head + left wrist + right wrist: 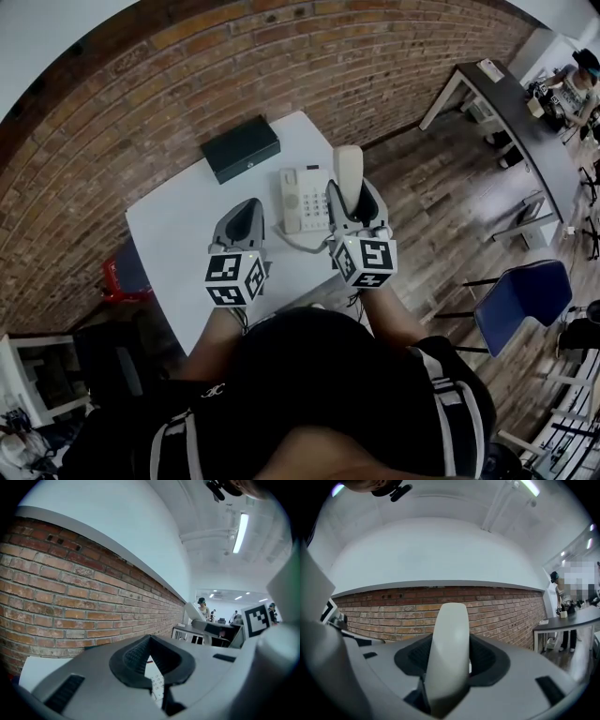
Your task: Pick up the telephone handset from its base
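Observation:
The cream telephone handset [349, 171] is lifted off its base and stands upright, tilted away from me, with my right gripper [355, 202] shut on its lower part. In the right gripper view the handset [450, 620] fills the gap of the right gripper [449, 641]. The white telephone base [304, 200] with its keypad lies on the white table [178, 234], and its cord [298, 246] curls toward me. My left gripper [243, 225] hovers left of the base, shut and holding nothing. Through the left gripper [150, 641] a bit of keypad [155, 680] shows.
A black flat box [241, 148] lies at the table's far edge against the brick wall [141, 103]. A blue chair [521, 294] stands on the wood floor to the right. A long dark desk [514, 112] with a person at it runs along the far right.

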The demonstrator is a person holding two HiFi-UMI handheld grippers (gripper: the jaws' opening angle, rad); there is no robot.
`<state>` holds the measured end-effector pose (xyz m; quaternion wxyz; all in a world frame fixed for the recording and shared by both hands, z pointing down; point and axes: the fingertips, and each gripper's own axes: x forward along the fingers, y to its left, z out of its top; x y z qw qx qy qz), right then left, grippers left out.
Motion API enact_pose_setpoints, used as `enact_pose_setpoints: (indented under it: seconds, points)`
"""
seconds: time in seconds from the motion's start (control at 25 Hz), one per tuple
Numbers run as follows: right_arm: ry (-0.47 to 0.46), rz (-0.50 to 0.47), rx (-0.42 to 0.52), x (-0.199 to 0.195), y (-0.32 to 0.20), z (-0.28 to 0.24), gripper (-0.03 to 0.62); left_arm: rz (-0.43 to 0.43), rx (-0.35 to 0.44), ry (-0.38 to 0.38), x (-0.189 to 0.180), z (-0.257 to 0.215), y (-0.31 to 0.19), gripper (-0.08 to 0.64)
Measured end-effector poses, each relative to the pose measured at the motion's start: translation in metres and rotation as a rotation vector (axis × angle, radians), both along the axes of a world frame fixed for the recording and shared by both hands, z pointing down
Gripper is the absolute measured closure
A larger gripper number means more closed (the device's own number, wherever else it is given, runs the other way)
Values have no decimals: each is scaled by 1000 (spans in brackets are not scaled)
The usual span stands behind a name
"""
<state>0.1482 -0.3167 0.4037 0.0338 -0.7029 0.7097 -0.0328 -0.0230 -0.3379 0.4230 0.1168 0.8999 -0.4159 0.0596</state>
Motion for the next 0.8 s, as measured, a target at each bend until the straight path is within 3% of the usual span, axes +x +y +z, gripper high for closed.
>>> enact_pose_setpoints:
  seconds: [0.8]
  points:
    - [-49,-22,-37,-14,3,5,387,4,-28,-13,-5,7,-1,558]
